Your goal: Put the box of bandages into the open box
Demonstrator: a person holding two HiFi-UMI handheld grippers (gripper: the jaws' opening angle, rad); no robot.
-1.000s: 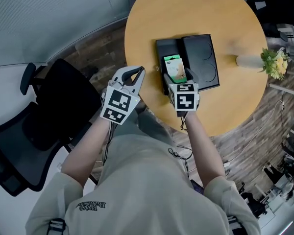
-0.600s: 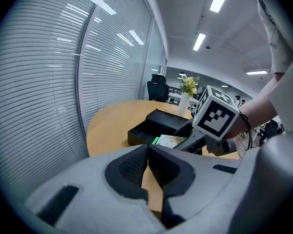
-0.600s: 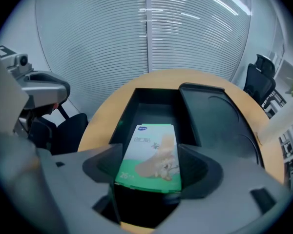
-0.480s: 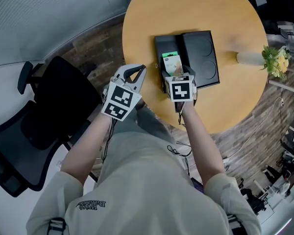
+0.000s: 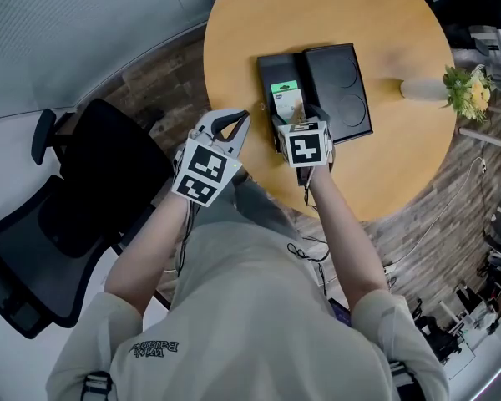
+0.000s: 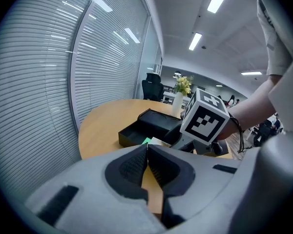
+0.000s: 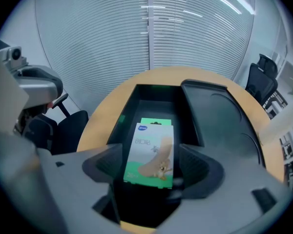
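One bandage pack [image 5: 287, 103], farther over box [image 5: 271, 72]

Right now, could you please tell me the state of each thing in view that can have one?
bandage box: gripped at its sides, over the open box.
open box: open, lid lying flat beside it.
right gripper: jaws shut on the bandage box.
left gripper: jaws shut, empty.
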